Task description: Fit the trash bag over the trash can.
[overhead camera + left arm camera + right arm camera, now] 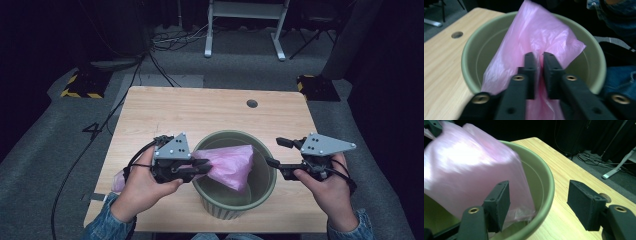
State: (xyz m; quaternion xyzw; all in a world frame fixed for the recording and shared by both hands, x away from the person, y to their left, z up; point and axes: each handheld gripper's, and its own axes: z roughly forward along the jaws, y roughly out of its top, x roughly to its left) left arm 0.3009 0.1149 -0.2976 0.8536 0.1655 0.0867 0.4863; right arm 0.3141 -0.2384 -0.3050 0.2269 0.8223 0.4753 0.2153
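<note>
Pink plastic bag (pixel 230 165) stretches across the green bin (pixel 235 210) on the tabletop (pixel 200 107), its long axis running left to right. Left gripper (pixel 202 166) fingers pinch its left end; the right gripper (pixel 272 152), fingers apart, straddles the bin's right rim, holding nothing.

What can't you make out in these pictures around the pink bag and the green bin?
- Bottom of the green bin: covered by the pink bag in the high view and both gripper views.
- Left gripper: whether its pads press the bag or merely flank it is unclear; the film fills the narrow gap.
- Bag's mouth: lost in folds.
- Pink scrap by the left hand: mostly hidden behind the wrist.
</note>
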